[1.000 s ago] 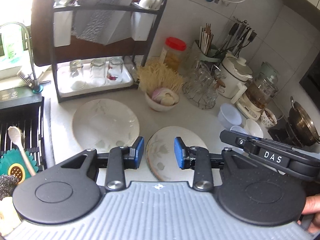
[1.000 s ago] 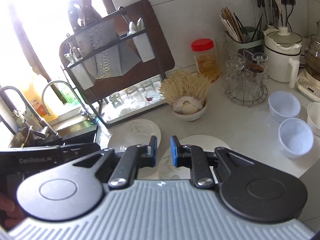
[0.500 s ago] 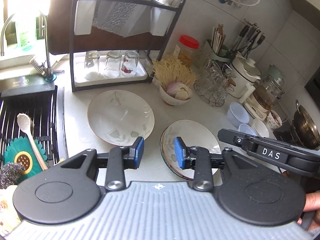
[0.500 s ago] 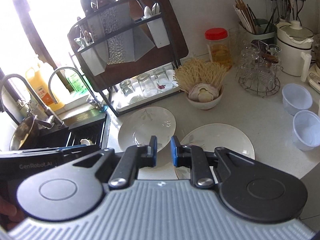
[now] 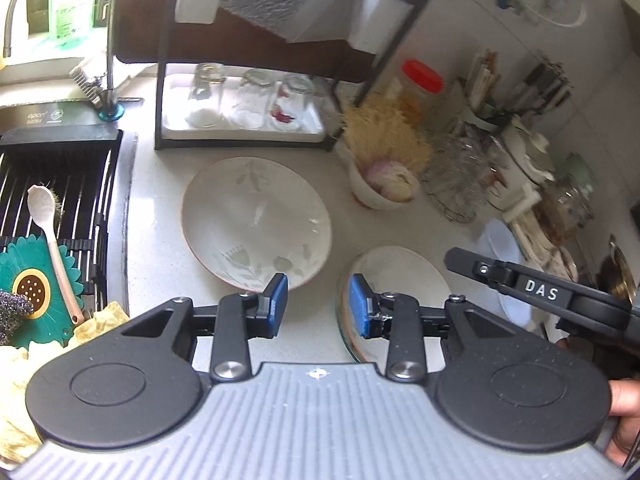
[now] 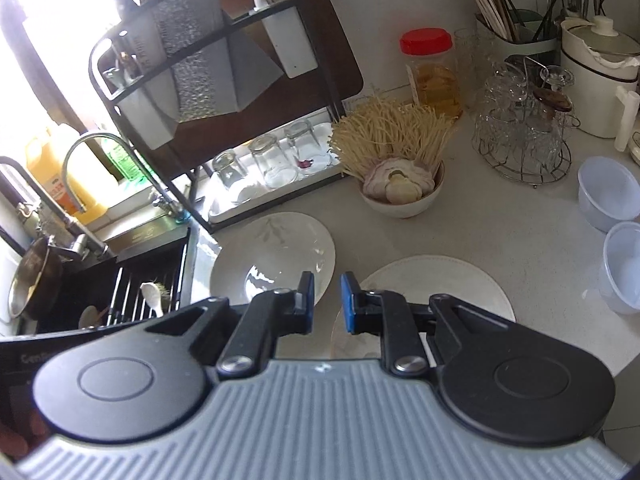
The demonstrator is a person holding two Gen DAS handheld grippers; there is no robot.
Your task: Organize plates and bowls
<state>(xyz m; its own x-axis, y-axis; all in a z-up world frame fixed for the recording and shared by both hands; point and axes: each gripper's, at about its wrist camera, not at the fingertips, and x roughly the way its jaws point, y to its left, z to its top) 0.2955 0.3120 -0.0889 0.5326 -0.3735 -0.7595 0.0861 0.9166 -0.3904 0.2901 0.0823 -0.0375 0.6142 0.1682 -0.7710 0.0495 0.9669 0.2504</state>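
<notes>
Two white floral plates lie on the white counter. The larger deep plate (image 5: 256, 220) is at the left, near the sink; it also shows in the right wrist view (image 6: 276, 252). The second plate (image 5: 400, 276) lies to its right, seen too in the right wrist view (image 6: 436, 288). My left gripper (image 5: 316, 306) is open and empty, above the gap between the plates. My right gripper (image 6: 326, 304) is open a little and empty, also above that gap. Two translucent plastic bowls (image 6: 610, 192) (image 6: 624, 268) stand at the right.
A black dish rack (image 5: 248, 60) with upturned glasses stands behind the plates. A bowl of garlic and noodles (image 6: 400, 188), a red-lidded jar (image 6: 430, 72) and a wire glass holder (image 6: 524, 136) line the back. The sink with its drain rack (image 5: 60, 184) is at the left.
Both grippers have shifted left and nearer the counter; the plates appear larger and further right in view. The right gripper's jaws have opened slightly wider.
</notes>
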